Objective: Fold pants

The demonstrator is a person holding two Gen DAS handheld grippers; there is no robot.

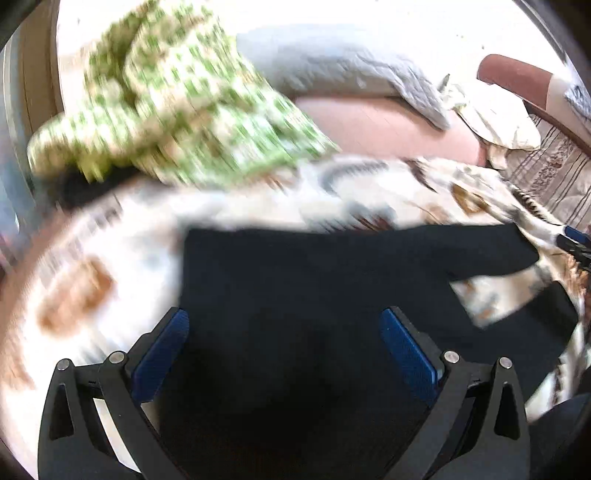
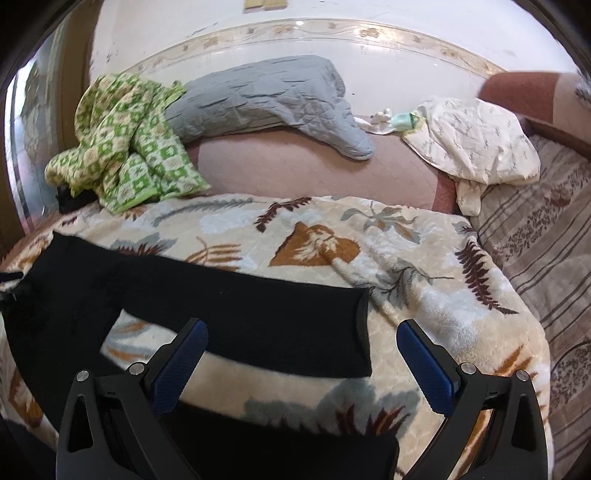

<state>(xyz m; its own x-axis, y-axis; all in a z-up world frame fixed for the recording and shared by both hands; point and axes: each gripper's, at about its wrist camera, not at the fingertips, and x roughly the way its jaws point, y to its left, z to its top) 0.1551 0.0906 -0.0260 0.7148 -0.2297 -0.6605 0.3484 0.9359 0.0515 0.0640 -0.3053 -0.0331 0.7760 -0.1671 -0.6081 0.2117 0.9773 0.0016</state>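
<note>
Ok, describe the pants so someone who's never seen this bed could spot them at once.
Find the leaf-print blanket covering the near part of the bed. The pants lie flat on it, legs spread apart. They are the only plain black thing there; the other cloths beyond are green-checked, grey or cream.

White wall (image 2: 369, 66) with floral border (image 2: 295, 27), bed's leaf-print blanket (image 2: 424, 295)

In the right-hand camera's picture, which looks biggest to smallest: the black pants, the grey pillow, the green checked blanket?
1. Pants, though nearest the camera, which inflates them.
2. Grey pillow and green blanket look about alike; I won't rank them.
</note>
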